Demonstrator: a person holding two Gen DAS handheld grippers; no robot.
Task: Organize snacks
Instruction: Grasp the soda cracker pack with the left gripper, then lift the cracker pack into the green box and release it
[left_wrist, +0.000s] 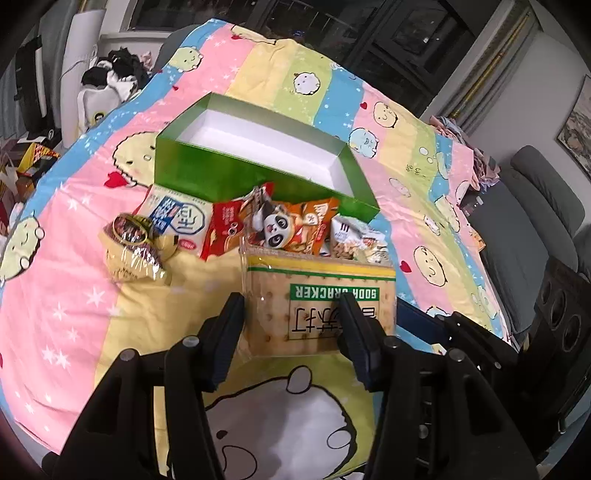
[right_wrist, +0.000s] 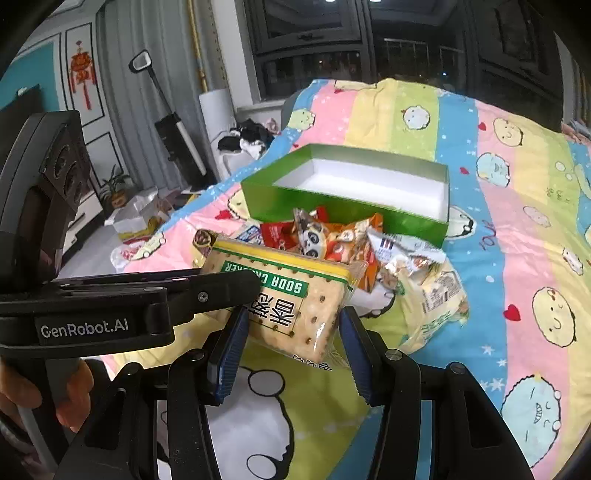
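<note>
- Step in hand: I judged this to be the carry of the cracker pack (left_wrist: 319, 308) from the snack pile (left_wrist: 291, 225) toward the green box (left_wrist: 258, 162), which stood open and empty on the quilt (left_wrist: 74, 295) just behind the pile.
- Pack position: it was raised off the quilt, in front of the pile and short of the box, with its printed face tilted up toward both cameras.
- Left gripper (left_wrist: 291, 321): my jaws stood part open and were closed on the pack's near end, one finger at its left edge and one over its printed face.
- Right gripper (right_wrist: 290, 332): my jaws stood at a similar middling width and bracketed the pack's lower corner; the wrapper lay between the pads, but whether both pads pressed on it could not be told.
- Next move, as I judged it: lift the pack over the pile and the box's near wall, level it, then lower it onto the white floor before either pair of jaws widens.
- Remaining: the other snacks still lay outside the box.
</note>
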